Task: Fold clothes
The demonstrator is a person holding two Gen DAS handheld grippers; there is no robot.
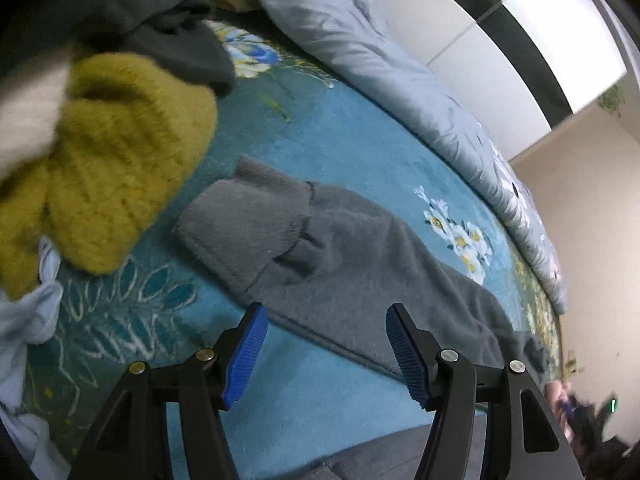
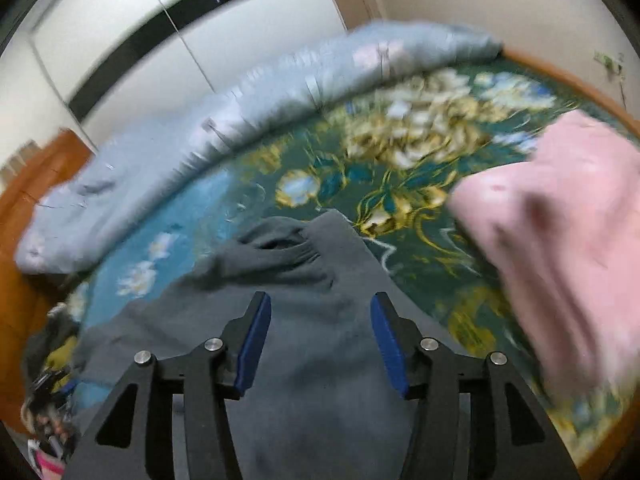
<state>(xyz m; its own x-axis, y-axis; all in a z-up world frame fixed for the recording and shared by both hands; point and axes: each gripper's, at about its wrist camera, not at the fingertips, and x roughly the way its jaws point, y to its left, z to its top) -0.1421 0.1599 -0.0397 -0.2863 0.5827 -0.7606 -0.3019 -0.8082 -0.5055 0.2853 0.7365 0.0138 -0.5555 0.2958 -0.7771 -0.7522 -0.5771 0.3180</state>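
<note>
A grey fleece garment (image 1: 344, 256) lies stretched out on the blue floral blanket (image 1: 344, 132), its far end folded back on itself. My left gripper (image 1: 326, 354) hovers open above its near edge, blue pads apart with nothing between them. In the right wrist view the same grey garment (image 2: 320, 360) runs under my right gripper (image 2: 320, 340), with a gathered waistband bunched just ahead. This gripper is open too, and its pads hold no cloth. The right wrist view is blurred by motion.
A mustard knitted sweater (image 1: 108, 168) and dark grey clothes (image 1: 160, 28) are piled at the left. Pale blue cloth (image 1: 24, 320) lies beside them. A light blue duvet (image 1: 392, 80) lines the far side. A pink garment (image 2: 560, 240) lies at the right.
</note>
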